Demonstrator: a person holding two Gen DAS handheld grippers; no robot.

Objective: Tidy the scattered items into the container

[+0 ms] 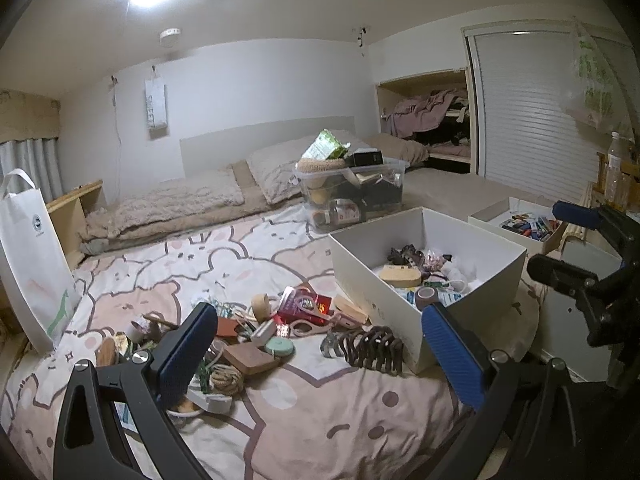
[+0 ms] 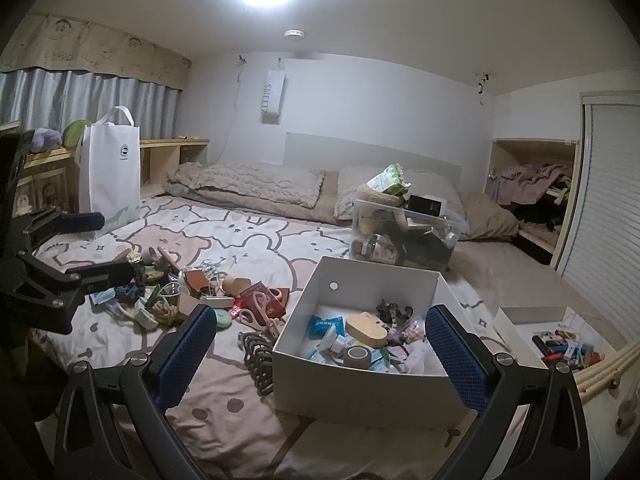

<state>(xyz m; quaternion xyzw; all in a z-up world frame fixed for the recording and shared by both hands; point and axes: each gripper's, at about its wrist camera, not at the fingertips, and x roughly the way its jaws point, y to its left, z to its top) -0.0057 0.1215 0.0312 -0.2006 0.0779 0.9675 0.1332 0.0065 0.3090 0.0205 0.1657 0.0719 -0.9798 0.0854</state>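
The left gripper [image 1: 320, 344] is held low over the near edge of the bed [image 1: 328, 420], pointing toward the headboard, with its blue-padded fingers [image 1: 186, 354] spread wide apart and nothing between them. Between and just beyond its fingers lies the scattered pile of small items [image 1: 256, 328], including a dark brown hair claw [image 1: 370, 346], a coil of rope [image 1: 226, 378], a mint round case [image 1: 279, 346] and a red packet [image 1: 306, 304]. The white box [image 1: 472, 300], the container, stands on the bed just right of the pile, with the hair claw close beside its near corner; it already holds a wooden oval block [image 1: 400, 275] and a tape roll [image 1: 426, 295]. The right gripper [image 2: 322, 350] is held level above the near wall of the white box [image 2: 360, 392], its jaws likewise wide apart and empty, its fingers [image 2: 458, 358] framing the box interior. In the right wrist view the left gripper [image 2: 86, 244] appears at the left edge, over the far side of the pile. A clear plastic bin [image 2: 404, 240] full of objects sits farther up the bed, and a white tote bag [image 2: 110, 168] stands upright at the bed's left edge.
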